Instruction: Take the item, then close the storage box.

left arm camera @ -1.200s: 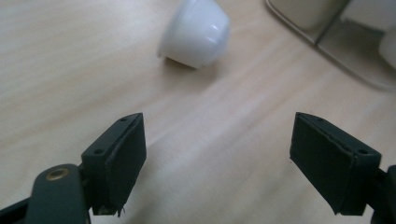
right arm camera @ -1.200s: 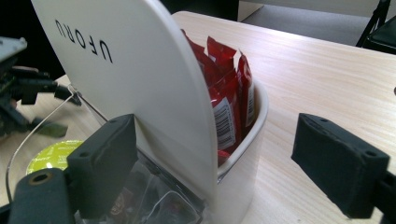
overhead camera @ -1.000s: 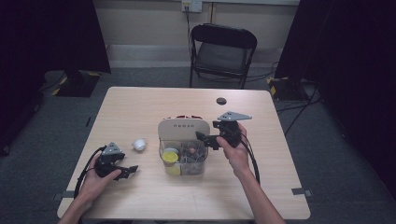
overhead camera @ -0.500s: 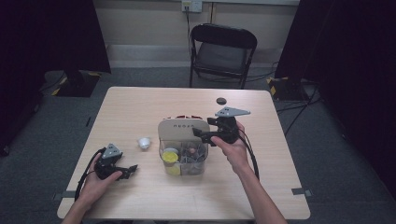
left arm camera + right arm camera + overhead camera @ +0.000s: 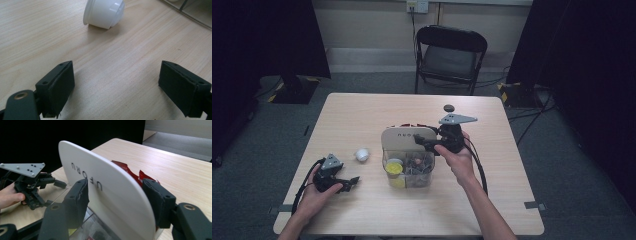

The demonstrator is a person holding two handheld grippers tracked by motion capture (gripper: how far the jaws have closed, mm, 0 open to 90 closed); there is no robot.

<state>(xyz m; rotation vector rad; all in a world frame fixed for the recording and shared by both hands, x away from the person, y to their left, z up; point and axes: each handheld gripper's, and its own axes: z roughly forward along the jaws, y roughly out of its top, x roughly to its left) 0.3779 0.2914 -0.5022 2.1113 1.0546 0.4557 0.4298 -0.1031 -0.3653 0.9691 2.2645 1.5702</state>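
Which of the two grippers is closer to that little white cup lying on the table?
Left. The left gripper sits just below and left of the white cup, jaws open, not touching it. The right gripper is beyond the clear box, clamped on its white lid.

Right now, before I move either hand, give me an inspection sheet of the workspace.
Surface: light wooden table, flat and dry.
Job's things: clear organiser box at mid-table with small items in its compartments, one of them yellow; its white lid stands upright at the back edge. White cup lies on its side, left of the box.
Clutter: small dark round thing behind the box; what it is I cannot tell.
Grippers: right gripper has just closed on the lid, pads on both faces. Left gripper open, nothing between its jaws, short of the cup.
Cables: black cable trails back from the right gripper.
Surroundings: folding chair beyond the table, grey carpet, dark curtains.
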